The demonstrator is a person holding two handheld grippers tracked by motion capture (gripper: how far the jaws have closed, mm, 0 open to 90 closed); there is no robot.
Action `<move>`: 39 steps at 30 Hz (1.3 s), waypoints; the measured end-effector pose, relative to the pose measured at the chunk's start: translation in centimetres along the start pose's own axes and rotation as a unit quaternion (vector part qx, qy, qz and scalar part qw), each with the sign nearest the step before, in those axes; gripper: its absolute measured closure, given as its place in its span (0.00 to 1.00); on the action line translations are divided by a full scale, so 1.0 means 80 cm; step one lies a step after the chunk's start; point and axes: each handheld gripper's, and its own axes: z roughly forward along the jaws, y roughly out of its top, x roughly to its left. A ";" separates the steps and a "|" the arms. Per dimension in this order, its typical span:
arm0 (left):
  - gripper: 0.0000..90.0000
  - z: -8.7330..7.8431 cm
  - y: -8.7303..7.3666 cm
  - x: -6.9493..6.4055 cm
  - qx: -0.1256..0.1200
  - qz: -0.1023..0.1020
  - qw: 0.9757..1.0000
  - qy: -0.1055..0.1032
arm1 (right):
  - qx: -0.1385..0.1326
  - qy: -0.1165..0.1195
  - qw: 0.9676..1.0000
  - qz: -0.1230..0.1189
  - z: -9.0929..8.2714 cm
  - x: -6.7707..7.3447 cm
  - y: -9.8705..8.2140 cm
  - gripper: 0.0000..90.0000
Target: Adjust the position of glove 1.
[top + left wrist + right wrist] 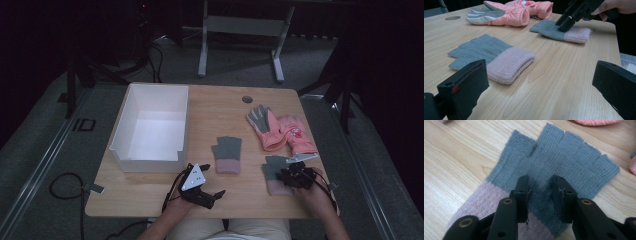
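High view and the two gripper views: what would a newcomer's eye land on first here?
Probably the right gripper, tips down on the grey-and-pink knit glove near the table's front right edge, a ridge of knit bunched between its jaws. Next, the bright pink padded gloves piled at the back right, and the white box standing at the left. The left gripper hovers open near the front edge, short of the second knit glove.

left hand-held gripper (212, 196) wide open
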 end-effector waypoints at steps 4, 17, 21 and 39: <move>0.00 0.000 0.000 0.000 0.000 0.000 1.000 0.000 | -0.001 -0.007 1.000 0.012 0.000 0.003 0.000 0.86; 0.00 0.000 0.000 0.000 0.000 0.000 1.000 0.000 | -0.001 -0.013 1.000 0.023 -0.012 0.009 0.006 0.95; 0.00 0.000 0.000 0.000 0.000 0.001 1.000 0.001 | -0.029 -0.014 0.999 0.032 -0.031 0.011 0.016 0.95; 0.00 0.000 0.000 0.001 -0.001 -0.001 1.000 0.000 | -0.099 -0.011 0.995 -0.019 -0.086 0.026 0.117 0.95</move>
